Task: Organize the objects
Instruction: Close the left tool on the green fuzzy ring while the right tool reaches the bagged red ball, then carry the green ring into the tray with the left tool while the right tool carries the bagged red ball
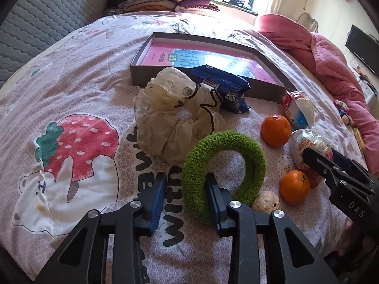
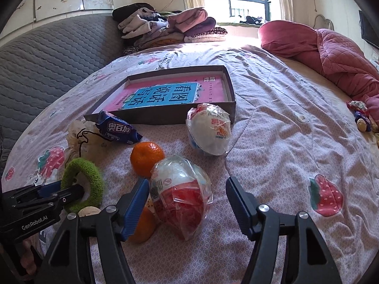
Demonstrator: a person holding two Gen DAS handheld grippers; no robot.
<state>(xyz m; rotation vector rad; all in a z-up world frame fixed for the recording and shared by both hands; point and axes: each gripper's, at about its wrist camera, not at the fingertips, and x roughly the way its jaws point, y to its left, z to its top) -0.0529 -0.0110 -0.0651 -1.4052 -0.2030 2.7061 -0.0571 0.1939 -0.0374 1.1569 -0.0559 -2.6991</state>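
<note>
**Two grabs under way on the bed**

Left hand-held gripper [image 1: 186,195]: fingers straddle the near rim of the green knitted ring [image 1: 225,165], one outside, one through the hole. In its own view a gap shows at the outer pad, so we read it as nearly closed, not yet pinching.

Right hand-held gripper [image 2: 187,200]: spread, bracketing the red-and-white wrapped egg [image 2: 182,194]. Its left pad sits just beside the wrapper; its right pad stands clear.

Both things lie near the bed's near edge, beside two oranges [image 1: 276,127] [image 1: 295,187] and a small beige ball [image 1: 265,202]. The shallow box [image 2: 233,99] sits further toward the middle of the bed, with a second wrapped egg [image 2: 208,131] against its near wall and a blue snack packet [image 2: 117,130] leaning on its near-left corner.

Our judgement on doing it well:
- Close on the ring's rim squarely; knit is soft and will squash.
- Centre the egg before closing; film wrapper is slippery, and the near orange touches it.
- Lift straight up, then likely carry to the box.
</note>
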